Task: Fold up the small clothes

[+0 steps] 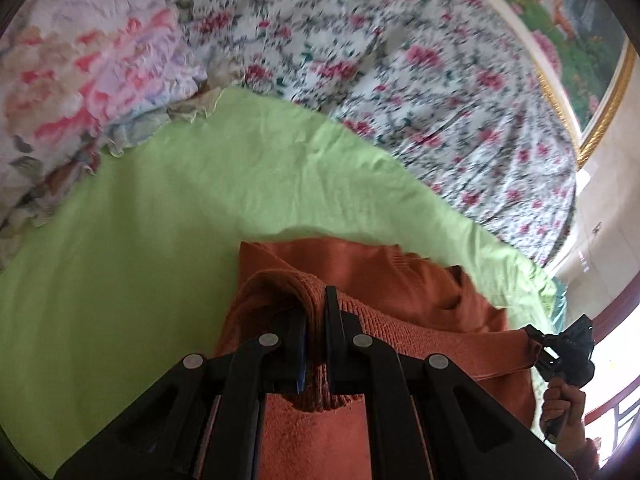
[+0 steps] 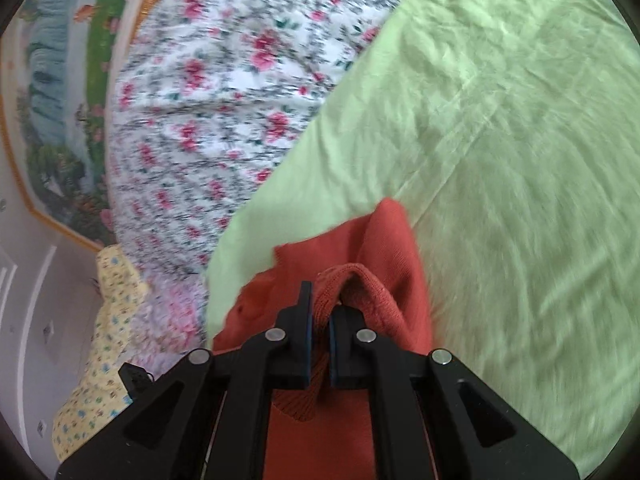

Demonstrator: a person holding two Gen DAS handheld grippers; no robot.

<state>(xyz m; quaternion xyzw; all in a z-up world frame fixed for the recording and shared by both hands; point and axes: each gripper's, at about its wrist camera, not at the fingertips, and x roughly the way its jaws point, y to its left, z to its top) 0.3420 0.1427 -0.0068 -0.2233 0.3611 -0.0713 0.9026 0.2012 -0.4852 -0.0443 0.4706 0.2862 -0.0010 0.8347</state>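
Observation:
A rust-orange knitted garment [image 1: 400, 280] hangs stretched between both grippers above a light green cloth [image 1: 160, 220]. My left gripper [image 1: 316, 304] is shut on a ribbed edge of the garment, which bunches over its fingertips. Far right in the left wrist view, the other gripper [image 1: 568, 344] shows, held by a hand [image 1: 564, 404] and pinching the garment's other corner. In the right wrist view my right gripper [image 2: 320, 304] is shut on a ribbed fold of the orange garment [image 2: 380, 240], with the green cloth [image 2: 500, 160] beyond it. Both views are blurred by motion.
A flowered bedsheet [image 1: 400, 60] lies beyond the green cloth. A crumpled pastel floral quilt [image 1: 80, 60] sits at the upper left. A framed landscape picture [image 2: 52, 100] lines the wall. Yellow patterned fabric [image 2: 104, 340] lies at the lower left of the right wrist view.

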